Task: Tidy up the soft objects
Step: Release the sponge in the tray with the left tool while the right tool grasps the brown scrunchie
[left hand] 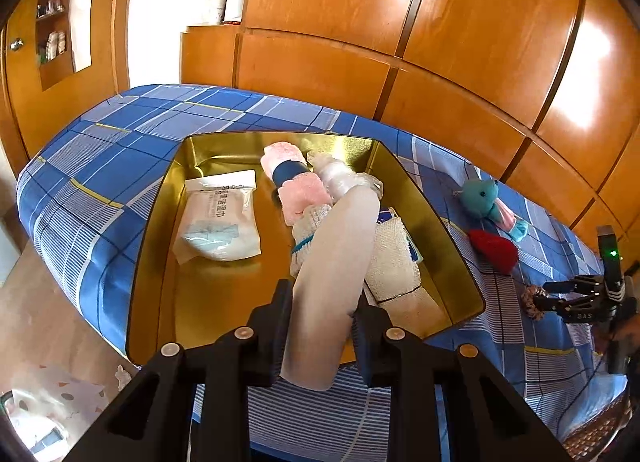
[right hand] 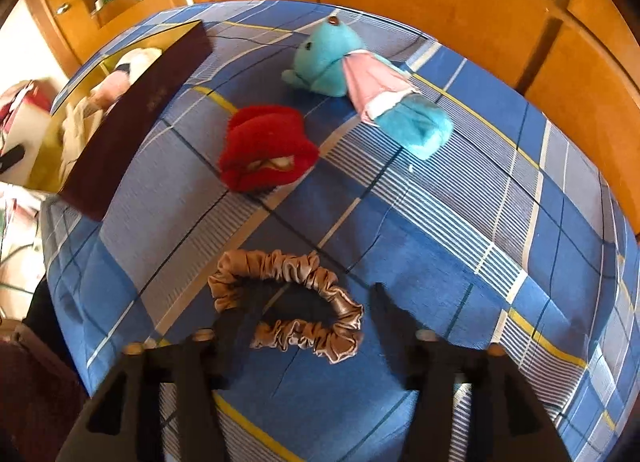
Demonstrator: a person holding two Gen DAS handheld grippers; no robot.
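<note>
The left tongs (left hand: pixel 320 326) are squeezed shut on a pale soft roll (left hand: pixel 332 262), held over the near edge of the gold box (left hand: pixel 432 202). It is best let go only once lowered inside. The right tongs (right hand: pixel 308 302) are wide open around the scrunchie (right hand: pixel 288 298), gripping nothing. Beyond lie the red toy (right hand: pixel 264 150) and blue toy (right hand: pixel 324 58).

The bed (right hand: pixel 460 262) wears a blue plaid sheet with white stripes and thin yellow lines, and behind it stand glossy orange-brown wooden cabinets (left hand: pixel 440 42). The tin (left hand: pixel 224 274) is gold inside and dark maroon outside, holding a white wipes packet (left hand: pixel 220 218), a pink-and-navy fuzzy roll (left hand: pixel 294 182) and a pale beige pouch (left hand: pixel 336 262). On the sheet lie a turquoise plush (right hand: pixel 328 58) with a pink skirt, a red plush lips (right hand: pixel 264 146) and a shiny bronze scrunchie (right hand: pixel 292 302), near black fingers (right hand: pixel 236 326)
</note>
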